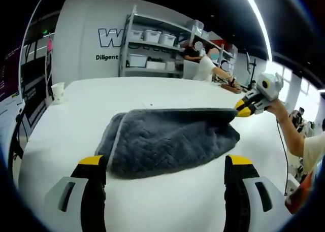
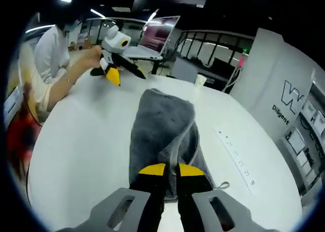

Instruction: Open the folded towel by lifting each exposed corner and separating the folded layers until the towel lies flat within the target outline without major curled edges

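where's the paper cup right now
In the left gripper view, the small white paper cup stands at the white table's far left edge, well apart from the grey quilted towel.

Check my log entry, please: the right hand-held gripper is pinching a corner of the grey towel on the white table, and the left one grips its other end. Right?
Not quite. In the left gripper view, the left hand-held gripper is open, short of the towel and gripping nothing. The right hand-held gripper does pinch the towel's corner on the white table.

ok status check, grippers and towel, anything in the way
Right gripper shut on a corner of the grey towel, lifting the top layer. Left gripper open, short of the towel. Towel still folded on the white table. Paper cup well clear.
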